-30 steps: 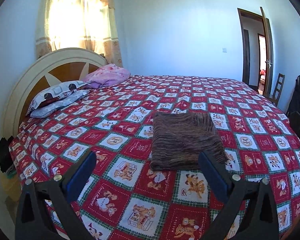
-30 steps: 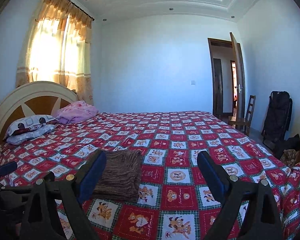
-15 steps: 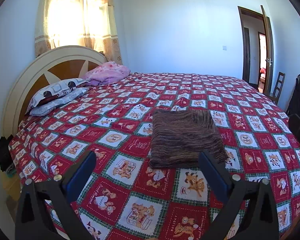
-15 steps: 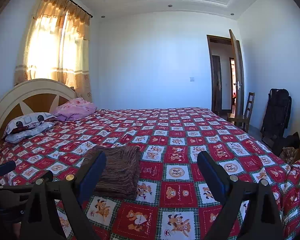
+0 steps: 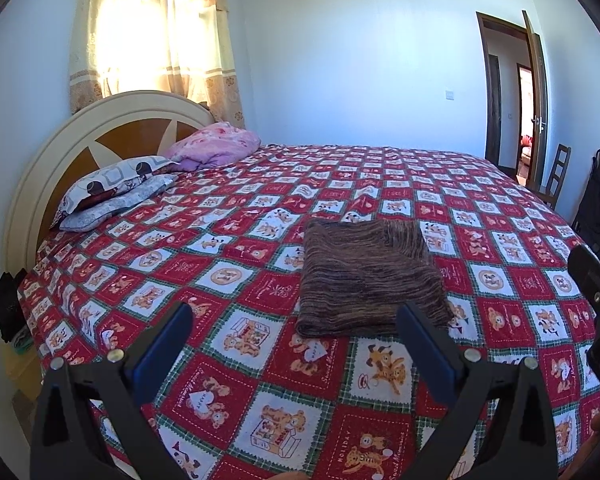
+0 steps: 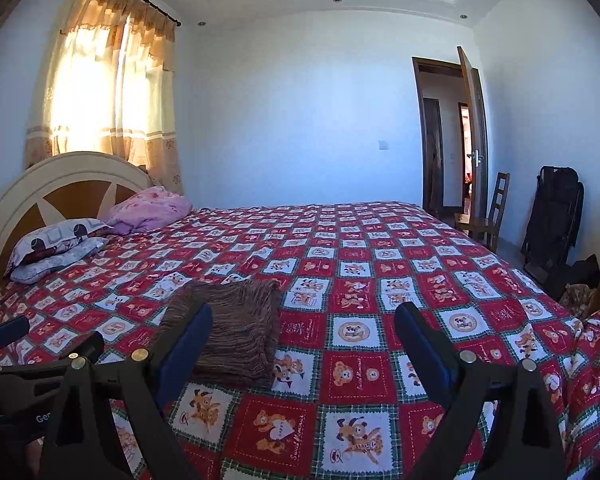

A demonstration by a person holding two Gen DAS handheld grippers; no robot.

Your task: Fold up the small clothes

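A brown striped knit garment [image 5: 368, 276] lies folded into a neat rectangle on the red patchwork bedspread [image 5: 228, 280]. My left gripper [image 5: 296, 320] hovers open just in front of the garment's near edge, with nothing between its blue pads. In the right wrist view the same garment [image 6: 236, 324] sits behind the left finger of my right gripper [image 6: 304, 320], which is open and empty above the bedspread [image 6: 380, 272]. The left gripper's body [image 6: 40, 364] shows at the lower left of that view.
Pillows [image 5: 112, 192] and a pink blanket [image 5: 216, 146] lie by the curved headboard [image 5: 60, 148] at the left. An open door [image 6: 472, 148], a wooden chair [image 6: 496, 208] and a black folded item [image 6: 556, 216] stand along the right wall.
Both grippers have drifted slightly, so the view tilts a little. The garment stays folded in place and both grippers remain open.
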